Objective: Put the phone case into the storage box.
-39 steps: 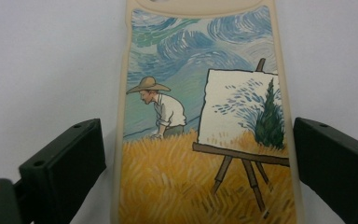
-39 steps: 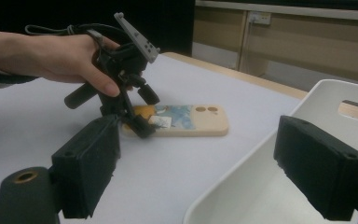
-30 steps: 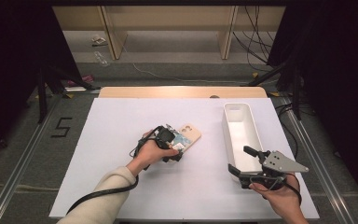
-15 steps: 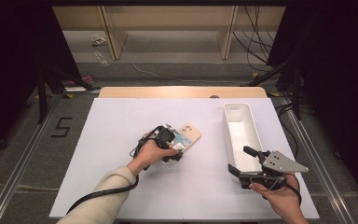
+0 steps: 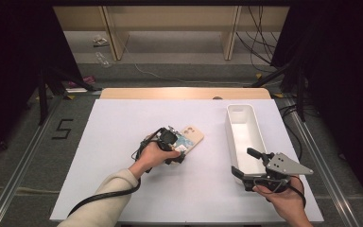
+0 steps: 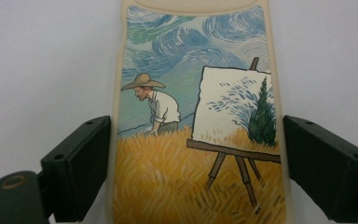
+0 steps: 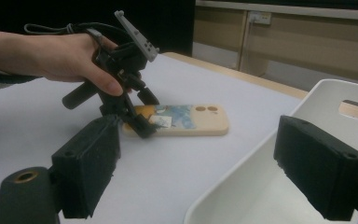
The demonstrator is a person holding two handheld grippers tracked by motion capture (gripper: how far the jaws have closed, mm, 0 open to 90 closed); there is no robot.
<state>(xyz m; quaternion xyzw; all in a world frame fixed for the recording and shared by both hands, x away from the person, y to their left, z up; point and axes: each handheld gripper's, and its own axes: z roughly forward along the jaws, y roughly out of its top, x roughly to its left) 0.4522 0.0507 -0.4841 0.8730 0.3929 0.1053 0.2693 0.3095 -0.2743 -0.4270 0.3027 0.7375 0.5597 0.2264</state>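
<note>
A beige phone case (image 5: 193, 137) with a painted picture of a man at an easel (image 6: 191, 116) lies flat near the middle of the white table. My left gripper (image 5: 180, 150) reaches down over its near end. Its jaws have just been closing, and both pads (image 6: 81, 172) now rest against the case's long sides. The right gripper view shows the left gripper (image 7: 142, 125) on the case (image 7: 193, 120) from the side. My right gripper (image 5: 242, 163) stands open, with nothing between its jaws, over the near end of a white bin (image 5: 228, 124).
The long, empty white bin (image 7: 317, 91) stands at the right of the table. A wooden strip (image 5: 184, 93) edges the far side of the table. Wooden shelving and loose cables (image 5: 257, 42) lie beyond it. A floor marker "5" (image 5: 62, 128) sits left of the table.
</note>
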